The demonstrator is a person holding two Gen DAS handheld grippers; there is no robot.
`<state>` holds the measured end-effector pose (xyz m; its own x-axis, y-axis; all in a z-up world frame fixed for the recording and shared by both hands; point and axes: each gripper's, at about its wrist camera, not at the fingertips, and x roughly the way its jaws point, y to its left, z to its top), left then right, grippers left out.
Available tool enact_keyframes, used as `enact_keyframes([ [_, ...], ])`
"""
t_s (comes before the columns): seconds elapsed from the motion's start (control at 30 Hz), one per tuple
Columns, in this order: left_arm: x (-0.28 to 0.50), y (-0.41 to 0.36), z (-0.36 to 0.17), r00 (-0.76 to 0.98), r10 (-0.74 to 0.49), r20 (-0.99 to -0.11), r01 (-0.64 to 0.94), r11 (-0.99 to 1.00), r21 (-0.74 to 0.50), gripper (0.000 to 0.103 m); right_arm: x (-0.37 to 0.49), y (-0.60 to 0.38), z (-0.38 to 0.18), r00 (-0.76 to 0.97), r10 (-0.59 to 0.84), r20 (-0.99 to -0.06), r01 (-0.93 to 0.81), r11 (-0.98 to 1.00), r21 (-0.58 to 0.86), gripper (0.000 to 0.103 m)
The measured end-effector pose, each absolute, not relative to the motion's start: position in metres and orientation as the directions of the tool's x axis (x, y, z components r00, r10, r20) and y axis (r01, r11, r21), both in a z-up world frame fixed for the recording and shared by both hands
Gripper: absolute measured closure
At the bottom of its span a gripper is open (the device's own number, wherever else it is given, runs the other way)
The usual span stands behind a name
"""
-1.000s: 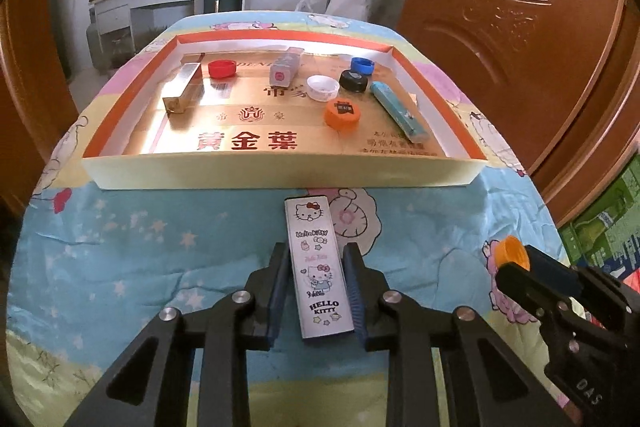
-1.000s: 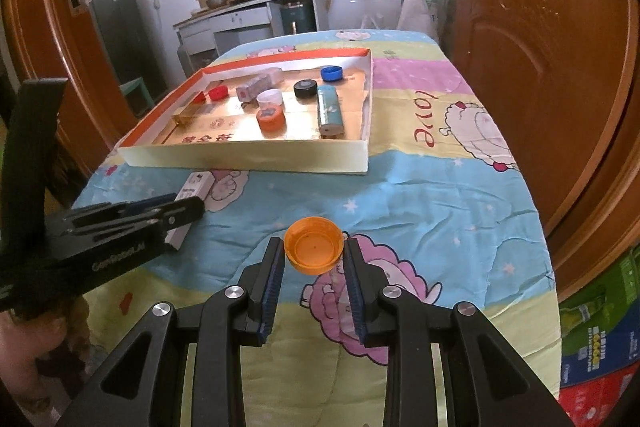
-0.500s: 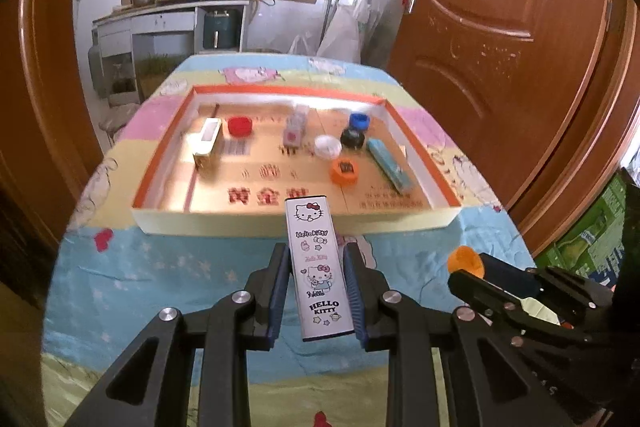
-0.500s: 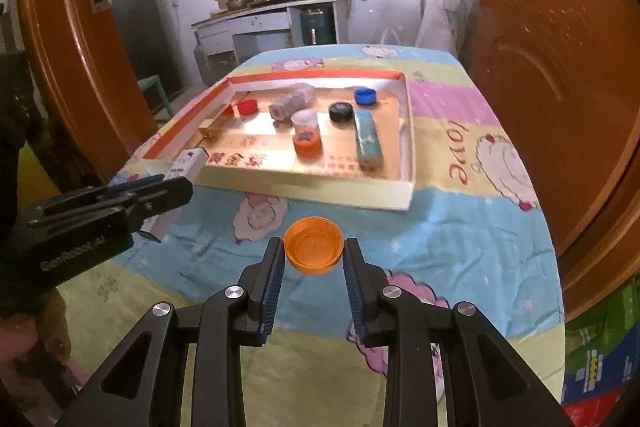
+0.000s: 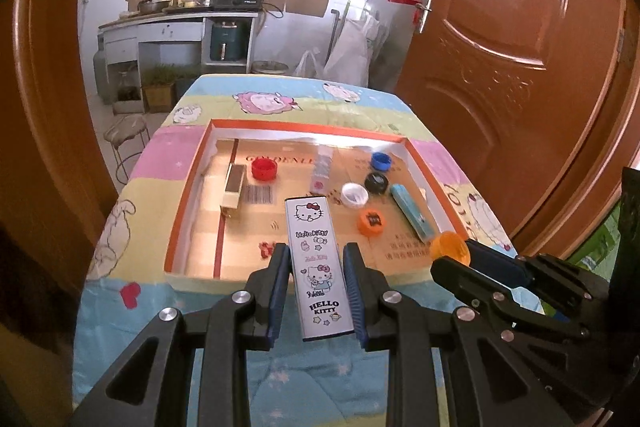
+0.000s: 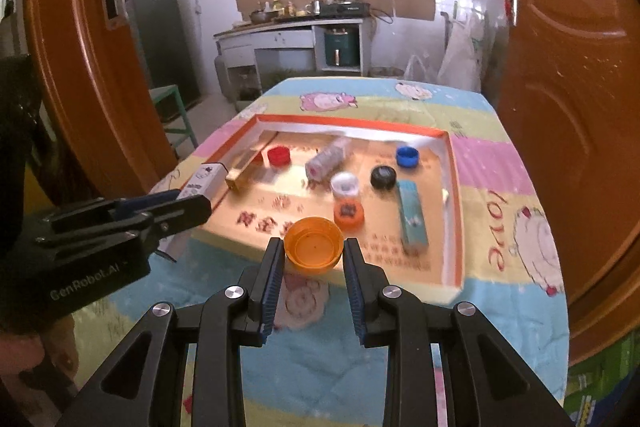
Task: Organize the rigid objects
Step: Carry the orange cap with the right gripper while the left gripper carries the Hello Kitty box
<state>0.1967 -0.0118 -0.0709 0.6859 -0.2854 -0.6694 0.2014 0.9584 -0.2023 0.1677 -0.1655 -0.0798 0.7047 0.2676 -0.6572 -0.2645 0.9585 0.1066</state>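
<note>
My left gripper [image 5: 316, 257] is shut on a white Hello Kitty box [image 5: 316, 267] and holds it in the air over the near edge of the orange-rimmed tray [image 5: 184, 203]. My right gripper [image 6: 314, 253] is shut on an orange bottle cap [image 6: 314, 246], lifted near the tray's [image 6: 454, 227] front wall. In the left wrist view the right gripper [image 5: 452, 255] shows at right with the cap [image 5: 450, 245]. In the right wrist view the left gripper [image 6: 188, 201] shows at left with the box [image 6: 202, 181].
The tray holds a gold box [image 5: 233, 189], a red cap [image 5: 264, 171], a clear bottle [image 5: 322, 173], white [image 5: 354, 195], black [image 5: 377, 183], blue [image 5: 381, 161] and orange [image 5: 371, 221] caps, and a blue box [image 5: 412, 213]. Wooden doors stand on both sides.
Both grippers have risen and moved forward toward the tray, each still holding its object. The Hello Kitty box now hangs over the tray's front edge.
</note>
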Motion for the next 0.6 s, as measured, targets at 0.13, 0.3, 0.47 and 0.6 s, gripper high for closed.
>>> enact_keyframes([
  [0.13,0.213,-0.009,-0.073,0.682,-0.286,-0.673,0.195,0.958,-0.21,0.075,0.187,-0.159,-0.081,0.699,0.277,-0.659,-0.275,0.955,0.11,0.072],
  [0.3,0.232,-0.007,-0.079,0.671,-0.285,-0.685,0.189,0.958,-0.214,0.075,0.21,-0.152,-0.086,0.687,0.291,-0.666,-0.289,0.95,0.117,0.072],
  [0.47,0.251,-0.005,-0.089,0.652,-0.283,-0.704,0.185,0.959,-0.214,0.075,0.23,-0.149,-0.095,0.667,0.303,-0.68,-0.296,0.946,0.13,0.072],
  [0.6,0.265,-0.006,-0.098,0.639,-0.278,-0.718,0.184,0.961,-0.208,0.075,0.245,-0.147,-0.104,0.653,0.309,-0.691,-0.302,0.944,0.137,0.072],
])
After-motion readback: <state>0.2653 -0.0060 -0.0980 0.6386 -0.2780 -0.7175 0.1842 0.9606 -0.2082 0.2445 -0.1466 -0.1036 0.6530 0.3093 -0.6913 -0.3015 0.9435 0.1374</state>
